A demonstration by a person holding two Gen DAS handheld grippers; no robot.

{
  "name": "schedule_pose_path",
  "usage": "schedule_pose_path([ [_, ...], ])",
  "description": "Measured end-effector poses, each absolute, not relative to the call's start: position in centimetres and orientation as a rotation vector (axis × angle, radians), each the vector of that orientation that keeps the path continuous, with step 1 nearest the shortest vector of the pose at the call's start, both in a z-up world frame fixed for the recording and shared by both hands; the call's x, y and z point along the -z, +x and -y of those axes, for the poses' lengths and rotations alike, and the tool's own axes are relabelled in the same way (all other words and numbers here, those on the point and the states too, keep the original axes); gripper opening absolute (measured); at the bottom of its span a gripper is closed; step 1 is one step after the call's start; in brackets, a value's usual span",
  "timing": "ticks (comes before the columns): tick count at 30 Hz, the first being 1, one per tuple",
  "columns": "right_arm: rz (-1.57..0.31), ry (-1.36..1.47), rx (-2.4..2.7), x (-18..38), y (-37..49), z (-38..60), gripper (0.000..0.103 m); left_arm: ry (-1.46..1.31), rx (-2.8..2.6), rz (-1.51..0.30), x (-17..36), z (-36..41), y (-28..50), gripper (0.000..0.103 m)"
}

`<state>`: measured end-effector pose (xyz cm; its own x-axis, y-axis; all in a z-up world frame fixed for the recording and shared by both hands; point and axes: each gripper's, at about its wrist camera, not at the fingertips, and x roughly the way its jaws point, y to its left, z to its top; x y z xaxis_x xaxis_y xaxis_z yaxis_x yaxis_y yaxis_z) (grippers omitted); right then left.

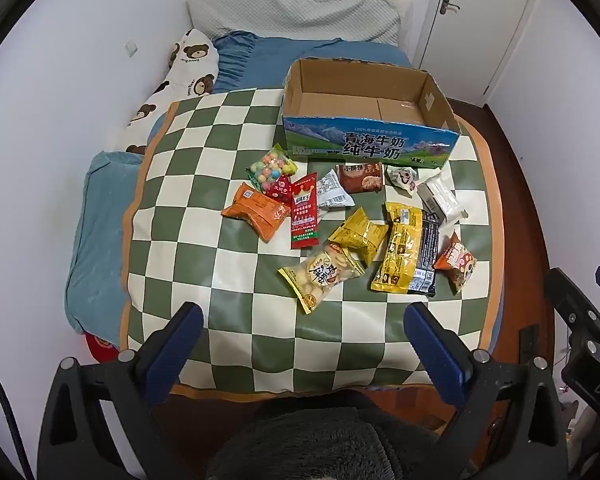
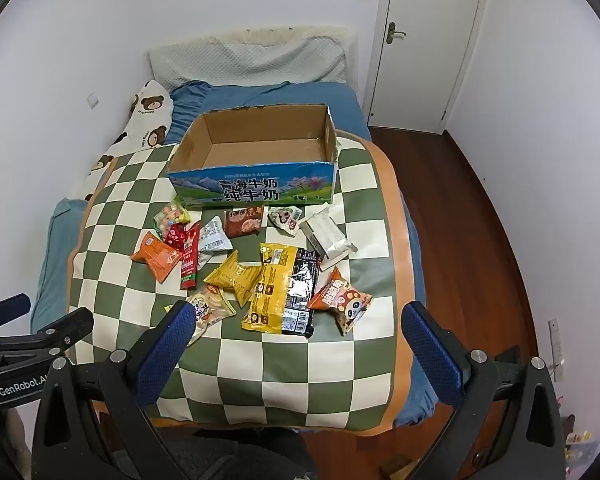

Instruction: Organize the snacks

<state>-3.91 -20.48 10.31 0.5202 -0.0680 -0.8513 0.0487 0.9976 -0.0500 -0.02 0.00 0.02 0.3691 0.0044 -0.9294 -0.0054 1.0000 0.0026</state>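
- The snack packets (image 1: 340, 224) are seen scattered on the checked mat (image 1: 220, 332) spread over the bed (image 1: 100, 232), just in front of the cardboard box (image 1: 370, 110), which stands open and looks empty
- They are judged light, soft and crinkly; the glossy film is likely slippery; biscuits inside could be crushed by a hard squeeze
- A hold is best taken at a crimped end seal or across a puffed middle; the yellow-and-black packet (image 2: 284, 288), largest and nearest, is best pinched along an edge
- The left tongs (image 1: 304, 340) are held spread wide above the mat, nothing between them; the right tongs (image 2: 296, 340) likewise spread and empty
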Motion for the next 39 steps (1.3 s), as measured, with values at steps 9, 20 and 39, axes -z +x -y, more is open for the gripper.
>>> schedule_pose_path([
  [9,-1.033,-0.016,0.068,-10.0,-4.0,20.5,0.103,0.0,-0.009,-1.194,0.0,0.1,0.0,0.103],
  [20,-1.042,0.002,0.055,-9.9,-4.1,20.5,0.103,0.004,-0.005,-1.193,-0.2,-0.2,-0.5,0.103],
  [39,-1.045,0.033,0.039,-10.1,-4.3,20.6,0.103,-0.001,-0.003,-1.19,0.1,0.4,-1.0,0.103],
])
